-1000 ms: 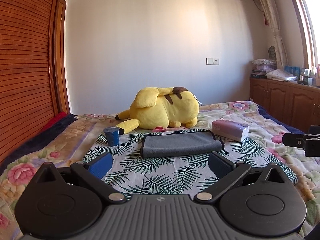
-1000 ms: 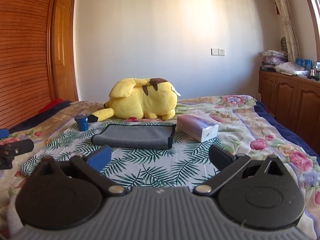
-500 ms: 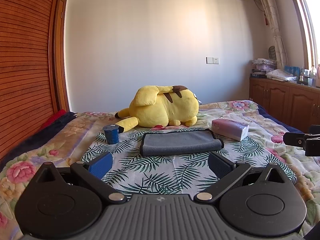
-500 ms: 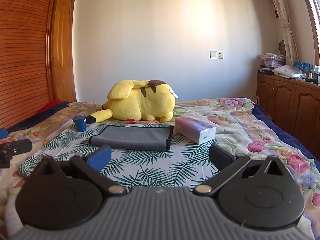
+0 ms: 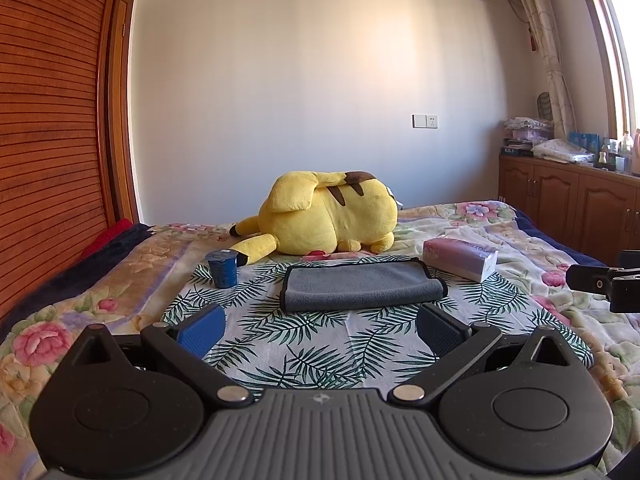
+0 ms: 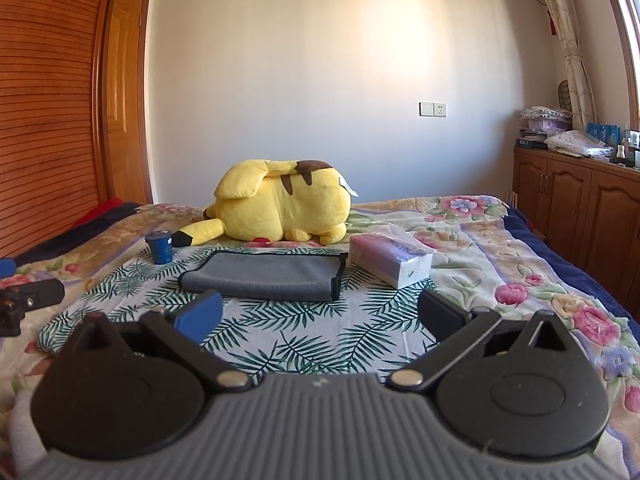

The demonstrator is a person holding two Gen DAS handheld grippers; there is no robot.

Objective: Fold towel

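Seen from two wrist cameras looking low across a bed covered by a flowered quilt (image 5: 520, 248) with a palm-leaf print cloth (image 5: 304, 344) laid on top. Lying flat in the middle of that cloth: a grey microfibre towel with dark edging (image 5: 360, 286), already doubled over once by the look of it, rounded fold toward the cameras, bound edges at the far side and at the right end. Behind it, just past the far edge, a large yellow plush toy (image 5: 328, 216) on its side. To the left, apart from the towel, a small dark blue cup (image 5: 221, 269); to the right, near but not touching, a pink-and-white soft pack of tissues (image 5: 460, 258).

Left gripper (image 5: 320, 326) held short of the towel, fingers spread wide, nothing between them. Right gripper (image 6: 320, 318) likewise spread and empty, also short of the near edge (each gripper's black body peeking into the other's view at the side).

Judged to be the approach before the next fold. Best done by taking the two right-end corners, one per gripper, pinching every layer together, lifting only slightly, carrying the end over to the left, matching edges before letting go. Worth avoiding: catching the leaf cloth underneath.
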